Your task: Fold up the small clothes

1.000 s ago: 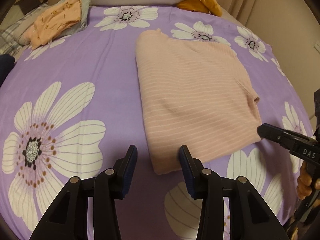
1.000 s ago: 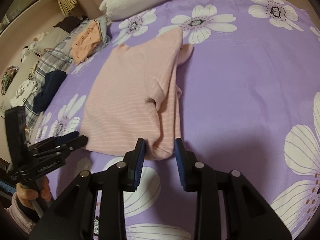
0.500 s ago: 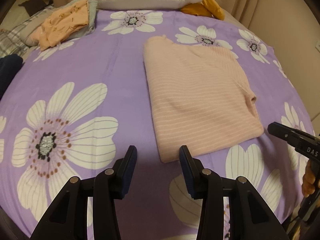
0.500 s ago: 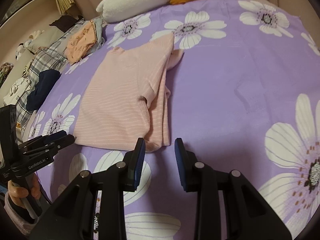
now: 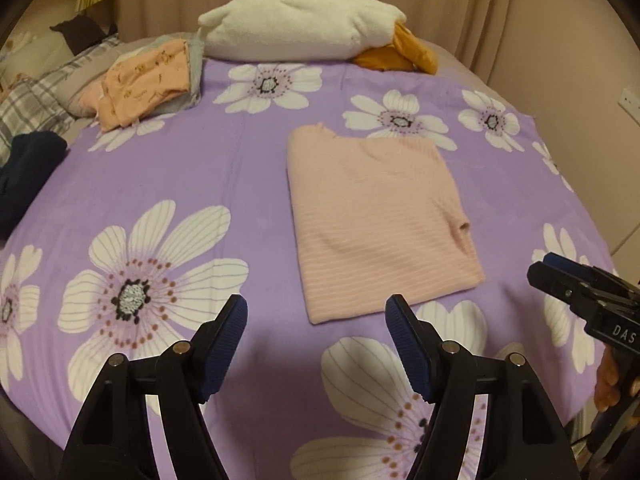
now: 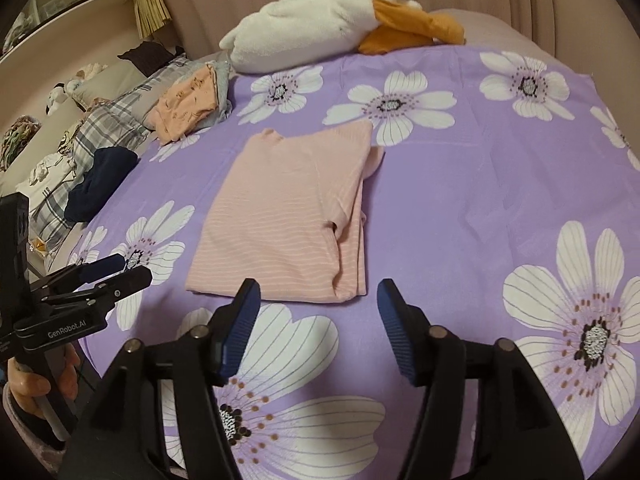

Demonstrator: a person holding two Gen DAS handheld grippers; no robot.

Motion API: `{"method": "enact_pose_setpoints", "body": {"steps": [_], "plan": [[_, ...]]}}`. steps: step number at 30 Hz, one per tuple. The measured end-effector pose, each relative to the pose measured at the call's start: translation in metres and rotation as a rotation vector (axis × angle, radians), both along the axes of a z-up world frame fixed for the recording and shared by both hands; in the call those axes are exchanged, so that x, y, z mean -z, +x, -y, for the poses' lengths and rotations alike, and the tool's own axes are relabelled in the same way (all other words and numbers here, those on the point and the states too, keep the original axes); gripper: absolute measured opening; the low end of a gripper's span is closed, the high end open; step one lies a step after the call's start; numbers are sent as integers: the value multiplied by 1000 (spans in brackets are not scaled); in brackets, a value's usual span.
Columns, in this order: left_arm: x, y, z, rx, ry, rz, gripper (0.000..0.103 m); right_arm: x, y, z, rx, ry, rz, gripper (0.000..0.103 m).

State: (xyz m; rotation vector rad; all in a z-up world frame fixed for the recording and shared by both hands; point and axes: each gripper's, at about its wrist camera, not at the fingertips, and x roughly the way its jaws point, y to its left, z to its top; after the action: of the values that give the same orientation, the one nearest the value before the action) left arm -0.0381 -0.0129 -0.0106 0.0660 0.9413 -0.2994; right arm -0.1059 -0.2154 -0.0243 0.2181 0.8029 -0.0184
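A pink striped top (image 5: 380,216) lies folded and flat on the purple flowered bedspread (image 5: 180,168); it also shows in the right wrist view (image 6: 288,216). My left gripper (image 5: 316,320) is open and empty, just short of the top's near left corner. My right gripper (image 6: 318,304) is open and empty, just short of the top's near right corner. Each gripper shows in the other's view, the right one (image 5: 560,276) and the left one (image 6: 104,276).
A folded orange and grey pile (image 5: 148,76) lies at the far left. A white and orange plush (image 5: 304,28) lies at the bed's head. A dark blue garment (image 5: 28,164) and plaid cloth (image 5: 24,104) lie at the left edge. A wall (image 5: 580,80) stands to the right.
Both grippers have pulled back from the top's near edge, risen, and opened wider. The top lies still on the bedspread.
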Motion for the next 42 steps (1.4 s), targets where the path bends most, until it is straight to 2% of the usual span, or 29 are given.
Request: {"method": "enact_pose_setpoints", "body": {"steps": [2, 6, 11, 13, 16, 19, 24, 29, 35, 42], "plan": [[-5, -4, 1, 0, 0, 8, 71, -5, -4, -3, 0, -6, 8, 66], [-12, -9, 1, -9, 3, 6, 86, -14, -11, -8, 6, -35, 25, 79], [-20, -17, 2, -27, 13, -11, 87, -23, -21, -13, 21, -71, 33, 97], [-24, -21, 1, -33, 7, -23, 96, -27, -24, -16, 17, -68, 31, 103], [-32, -27, 1, -38, 4, -25, 98, -36, -31, -23, 21, -91, 35, 103], [-39, -31, 2, -57, 34, -33, 98, -46, -38, -30, 22, -121, 47, 103], [-54, -42, -3, -48, -9, -51, 98, -64, -51, -39, 40, -148, 61, 103], [-69, -51, -4, -64, -5, -13, 99, -81, -64, -45, 27, -161, 93, 103], [-63, -51, 1, -64, 39, -14, 98, -77, -67, -51, 19, -166, 79, 103], [-65, -53, 1, -56, 41, -7, 98, -78, -67, -51, 21, -152, 76, 103]]}}
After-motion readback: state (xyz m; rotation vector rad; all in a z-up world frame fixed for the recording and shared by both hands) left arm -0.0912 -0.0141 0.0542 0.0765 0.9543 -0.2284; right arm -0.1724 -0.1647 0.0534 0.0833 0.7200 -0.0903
